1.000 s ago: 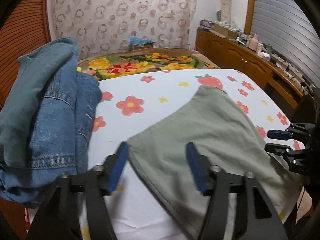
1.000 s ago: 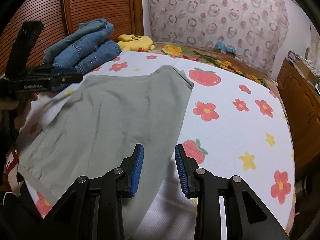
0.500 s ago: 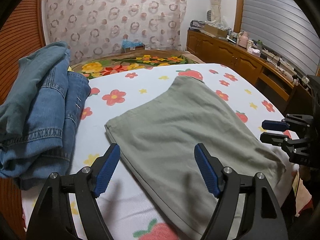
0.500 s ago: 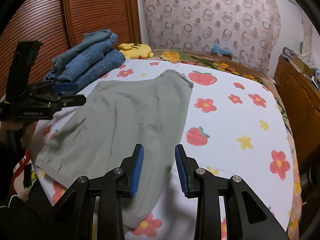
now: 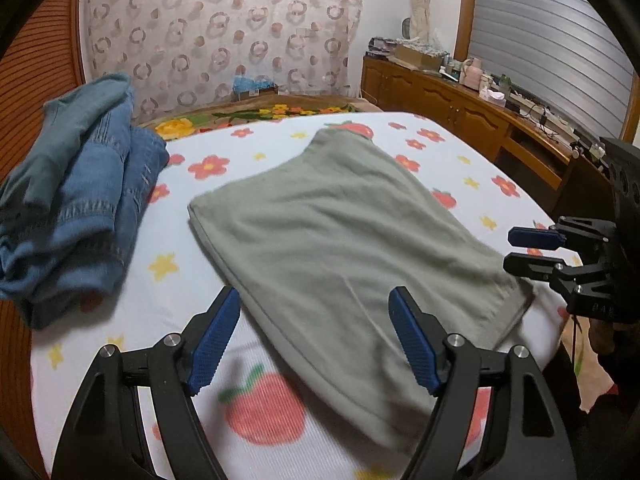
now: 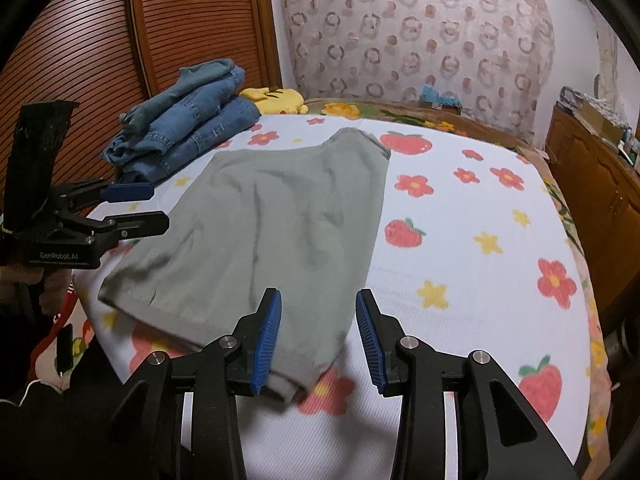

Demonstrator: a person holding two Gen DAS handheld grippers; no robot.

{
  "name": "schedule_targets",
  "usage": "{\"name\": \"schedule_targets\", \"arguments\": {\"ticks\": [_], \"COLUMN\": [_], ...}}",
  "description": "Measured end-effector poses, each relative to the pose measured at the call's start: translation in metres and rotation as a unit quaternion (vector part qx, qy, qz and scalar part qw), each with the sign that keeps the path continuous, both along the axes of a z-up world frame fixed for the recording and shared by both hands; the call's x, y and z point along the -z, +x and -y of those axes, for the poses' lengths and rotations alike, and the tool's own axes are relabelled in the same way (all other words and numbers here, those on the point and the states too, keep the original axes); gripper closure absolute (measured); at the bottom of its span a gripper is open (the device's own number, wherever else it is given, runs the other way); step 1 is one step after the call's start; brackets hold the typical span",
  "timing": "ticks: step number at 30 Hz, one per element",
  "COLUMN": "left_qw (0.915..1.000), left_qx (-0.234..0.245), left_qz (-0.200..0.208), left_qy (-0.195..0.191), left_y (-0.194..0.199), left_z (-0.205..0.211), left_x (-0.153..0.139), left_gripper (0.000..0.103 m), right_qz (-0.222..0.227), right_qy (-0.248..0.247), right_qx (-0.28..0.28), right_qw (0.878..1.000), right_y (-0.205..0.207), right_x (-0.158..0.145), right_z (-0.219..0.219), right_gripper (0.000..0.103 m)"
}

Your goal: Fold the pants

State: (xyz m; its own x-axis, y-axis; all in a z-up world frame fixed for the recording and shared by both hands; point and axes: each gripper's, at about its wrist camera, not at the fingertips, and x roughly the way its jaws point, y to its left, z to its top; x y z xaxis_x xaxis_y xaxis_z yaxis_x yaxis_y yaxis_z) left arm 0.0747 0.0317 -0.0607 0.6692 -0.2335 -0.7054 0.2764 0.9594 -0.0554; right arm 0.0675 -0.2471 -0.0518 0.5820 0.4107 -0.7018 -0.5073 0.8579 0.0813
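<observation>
The grey-green pants (image 5: 344, 236) lie folded flat on the flowered bed sheet (image 5: 184, 280); they also show in the right wrist view (image 6: 280, 224). My left gripper (image 5: 314, 342) is open and empty, held above the pants' near left edge. My right gripper (image 6: 318, 340) is open and empty above the pants' near right corner. The right gripper shows at the right of the left wrist view (image 5: 532, 252). The left gripper shows at the left of the right wrist view (image 6: 140, 208).
A pile of blue jeans (image 5: 76, 196) lies at the bed's left side, also in the right wrist view (image 6: 188, 124). A yellow plush toy (image 6: 276, 100) sits behind it. A wooden sideboard (image 5: 480, 116) runs along the right wall. A wooden slatted door (image 6: 120, 40) stands left.
Both grippers have drawn back and up from the pants. The left gripper's jaws have opened wider. The pants lie as before.
</observation>
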Motion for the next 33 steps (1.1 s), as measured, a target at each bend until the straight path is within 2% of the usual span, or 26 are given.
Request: {"name": "schedule_targets", "arguments": {"ticks": [16, 26, 30, 33], "left_qw": [0.9993, 0.9992, 0.9991, 0.9987], "left_qx": [-0.008, -0.011, -0.004, 0.003], "left_qz": [-0.036, -0.035, -0.033, -0.032], "left_qy": [-0.002, -0.014, -0.029, -0.039], "left_y": [-0.031, -0.038, -0.045, -0.05], "left_z": [-0.004, -0.006, -0.008, -0.008], "left_x": [0.028, 0.031, 0.029, 0.027], "left_gripper": [0.026, 0.026, 0.036, 0.047], "right_qz": [-0.034, -0.04, -0.039, -0.039], "right_qy": [-0.003, 0.001, 0.002, 0.003], "right_qx": [0.0, 0.002, 0.003, 0.003], "right_qw": [0.999, 0.999, 0.999, 0.999], "right_y": [-0.014, -0.017, -0.018, -0.019], "right_x": [0.013, 0.013, 0.014, 0.014], "right_z": [0.001, 0.004, 0.002, 0.003], "right_gripper": [0.063, 0.063, 0.063, 0.063]}}
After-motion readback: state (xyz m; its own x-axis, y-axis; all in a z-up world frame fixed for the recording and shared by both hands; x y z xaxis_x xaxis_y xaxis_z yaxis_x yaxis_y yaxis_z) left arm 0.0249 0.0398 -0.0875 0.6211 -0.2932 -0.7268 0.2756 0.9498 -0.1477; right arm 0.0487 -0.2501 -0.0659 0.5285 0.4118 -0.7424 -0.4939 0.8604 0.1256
